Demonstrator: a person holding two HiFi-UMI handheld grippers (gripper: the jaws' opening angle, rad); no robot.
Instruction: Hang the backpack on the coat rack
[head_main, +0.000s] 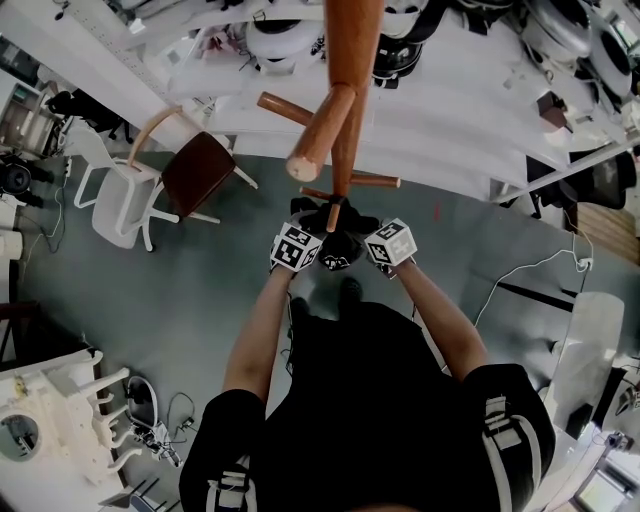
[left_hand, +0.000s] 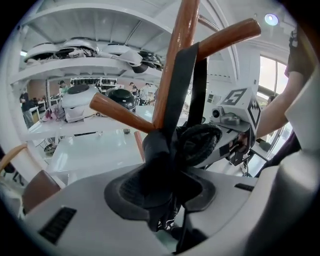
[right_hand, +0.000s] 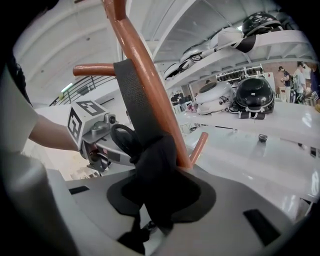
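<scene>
backpack (head_main: 335, 245) shows in the head view as a dark bundle tight against the wooden coat rack (head_main: 345, 100), low on its pole. the left gripper (head_main: 303, 243) and right gripper (head_main: 385, 243) flank it closely. around the rack lie a grey floor (head_main: 200, 310), a brown-seated chair (head_main: 197, 170) and a long white surface (head_main: 450, 110).

in the left gripper view a black strap (left_hand: 182, 85) climbs along the pole to where a peg (left_hand: 230, 35) branches off, and seems to be looped over it. bunched black fabric sits between the jaws, which stand partly apart. it looks slack, not pinched. white shelves behind carry helmets (left_hand: 80, 95).

the right gripper view shows the same picture from the other side. the wide mesh strap lies flat on the pole, and dark fabric hangs in the gap of jaws that look released around it. more helmets and a glossy white surface fill the background.

my judgement is that the hanging is nearly done. what is left is to draw both grippers clear and check that the strap holds.
</scene>
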